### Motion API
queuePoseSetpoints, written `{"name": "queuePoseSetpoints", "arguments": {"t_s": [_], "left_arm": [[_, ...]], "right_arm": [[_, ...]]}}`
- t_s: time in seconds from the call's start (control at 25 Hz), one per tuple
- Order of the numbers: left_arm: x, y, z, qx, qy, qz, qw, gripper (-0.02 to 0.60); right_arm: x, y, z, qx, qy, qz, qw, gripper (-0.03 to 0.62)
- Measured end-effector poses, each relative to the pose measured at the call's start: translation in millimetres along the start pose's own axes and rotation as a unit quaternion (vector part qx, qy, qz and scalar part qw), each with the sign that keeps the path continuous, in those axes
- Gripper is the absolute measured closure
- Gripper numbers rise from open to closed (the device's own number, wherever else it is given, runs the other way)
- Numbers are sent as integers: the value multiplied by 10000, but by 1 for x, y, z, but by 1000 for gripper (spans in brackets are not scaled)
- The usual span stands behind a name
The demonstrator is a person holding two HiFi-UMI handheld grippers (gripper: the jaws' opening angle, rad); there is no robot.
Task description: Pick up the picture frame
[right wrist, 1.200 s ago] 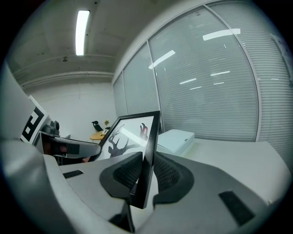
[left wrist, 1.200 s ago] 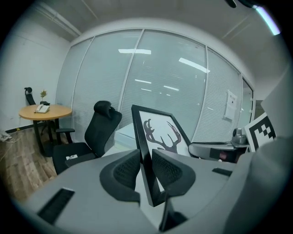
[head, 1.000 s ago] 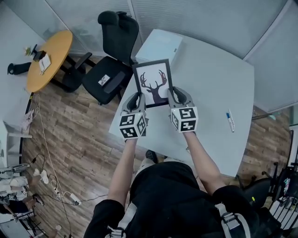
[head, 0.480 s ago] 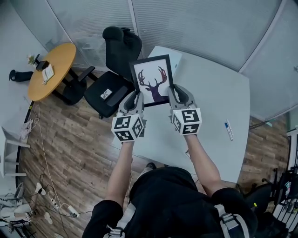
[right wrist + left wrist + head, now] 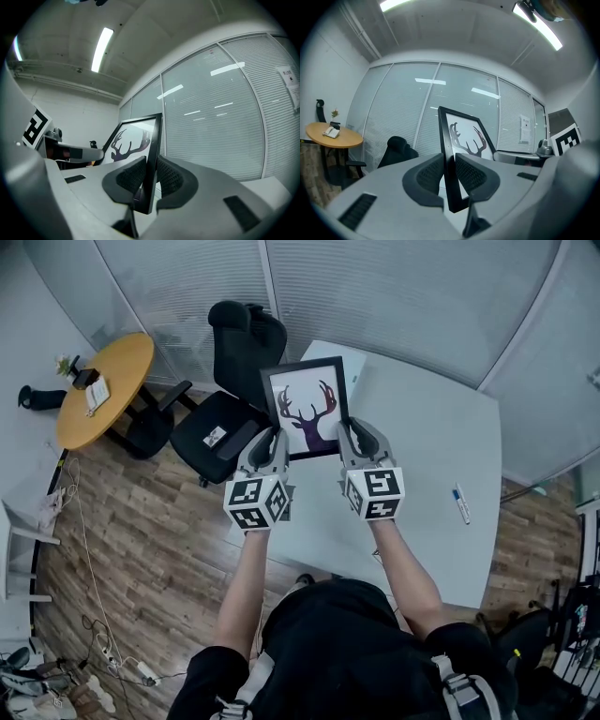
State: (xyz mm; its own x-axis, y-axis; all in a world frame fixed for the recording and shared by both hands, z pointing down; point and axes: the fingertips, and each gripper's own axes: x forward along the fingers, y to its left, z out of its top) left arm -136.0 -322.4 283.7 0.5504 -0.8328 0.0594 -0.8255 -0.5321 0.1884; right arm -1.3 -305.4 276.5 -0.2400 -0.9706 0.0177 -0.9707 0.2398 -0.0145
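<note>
Left gripper (image 5: pixel 272 439) fingers (image 5: pixel 429 176) pinch picture frame (image 5: pixel 306 409) left edge; right gripper (image 5: pixel 350 435) fingers (image 5: pixel 126 178) pinch right edge. Black frame, antlered deer silhouette print, spans between fingers. White table (image 5: pixel 431 446) below.

Head view stares steeply down over the counter (image 5: pixel 431 456); gripper views ride close on left tongs (image 5: pixel 273 437) and right tongs (image 5: pixel 351 427), facing level, all sharing the picture frame (image 5: pixel 305 409).
</note>
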Motion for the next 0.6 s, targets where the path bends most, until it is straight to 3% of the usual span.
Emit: {"name": "queuePoseSetpoints", "arguments": {"t_s": [0.6], "left_arm": [[-3, 3, -2, -26, 28, 3, 10000, 495]], "right_arm": [[-1, 3, -7, 44, 52, -89, 9999, 508]]}}
